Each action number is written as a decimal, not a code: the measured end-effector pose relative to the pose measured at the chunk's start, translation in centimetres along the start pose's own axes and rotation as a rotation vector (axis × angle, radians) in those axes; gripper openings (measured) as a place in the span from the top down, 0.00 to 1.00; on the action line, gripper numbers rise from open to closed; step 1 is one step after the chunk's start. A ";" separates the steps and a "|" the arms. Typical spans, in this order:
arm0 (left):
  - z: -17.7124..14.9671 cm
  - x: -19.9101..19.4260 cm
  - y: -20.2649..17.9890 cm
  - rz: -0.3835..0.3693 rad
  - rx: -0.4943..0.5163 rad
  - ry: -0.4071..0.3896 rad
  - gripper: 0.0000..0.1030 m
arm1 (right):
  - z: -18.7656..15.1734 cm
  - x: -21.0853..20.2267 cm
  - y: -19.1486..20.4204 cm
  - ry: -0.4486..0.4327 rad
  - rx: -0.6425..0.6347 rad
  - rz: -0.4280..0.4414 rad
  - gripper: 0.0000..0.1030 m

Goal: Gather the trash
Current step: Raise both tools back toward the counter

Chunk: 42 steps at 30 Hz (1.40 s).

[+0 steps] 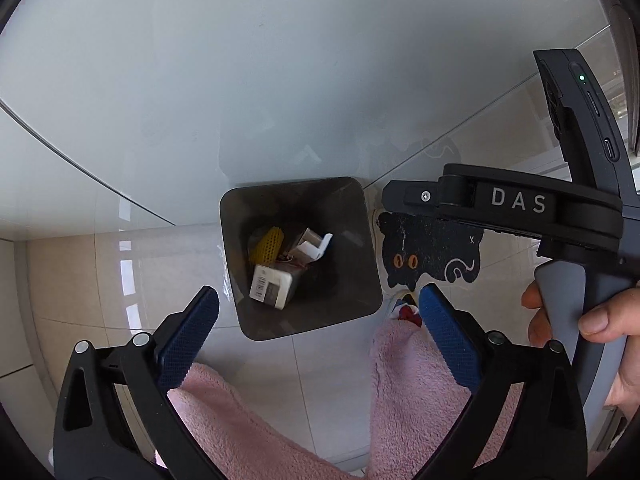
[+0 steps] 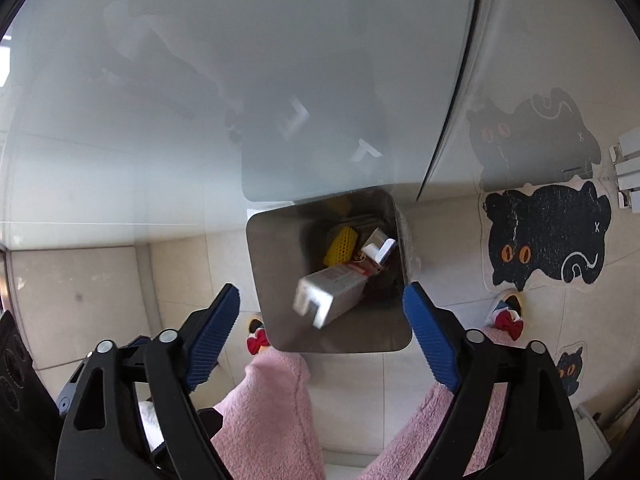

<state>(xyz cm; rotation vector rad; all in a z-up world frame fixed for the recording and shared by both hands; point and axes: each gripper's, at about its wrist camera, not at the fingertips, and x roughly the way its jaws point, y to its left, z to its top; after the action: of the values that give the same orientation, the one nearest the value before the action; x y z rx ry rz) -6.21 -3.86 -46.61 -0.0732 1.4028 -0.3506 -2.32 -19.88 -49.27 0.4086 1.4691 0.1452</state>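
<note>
Both the left gripper (image 1: 318, 312) and the right gripper (image 2: 322, 306) hang spread wide and empty above the square bin (image 2: 276, 280), where a white carton (image 2: 330, 292) lies slanting, long axis toward a yellow mesh piece (image 2: 340, 246) and white scraps (image 2: 380, 250).

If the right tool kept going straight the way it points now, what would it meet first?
Probably the white carton in the open bin. The right tool, jaws open and empty, aims into the bin's mouth; the blurred carton looks uppermost there, though depth is hard to judge.
</note>
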 end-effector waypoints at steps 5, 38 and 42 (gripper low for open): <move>-0.4 -0.6 0.6 0.011 0.005 0.010 0.08 | 0.1 -1.3 0.3 -0.017 -0.029 -0.042 0.03; 7.1 -30.6 -1.9 -0.027 0.104 -0.576 0.08 | 2.9 -31.4 6.9 -0.590 -0.159 0.105 0.03; 9.4 -30.7 -2.2 -0.016 0.124 -0.602 0.08 | 4.7 -31.2 7.5 -0.594 -0.149 0.108 0.03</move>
<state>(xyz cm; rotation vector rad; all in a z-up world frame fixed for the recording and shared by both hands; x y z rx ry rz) -1.32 1.26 -15.23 -0.0807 0.7843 -0.3884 0.11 -24.48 -17.21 0.3688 0.8465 0.1981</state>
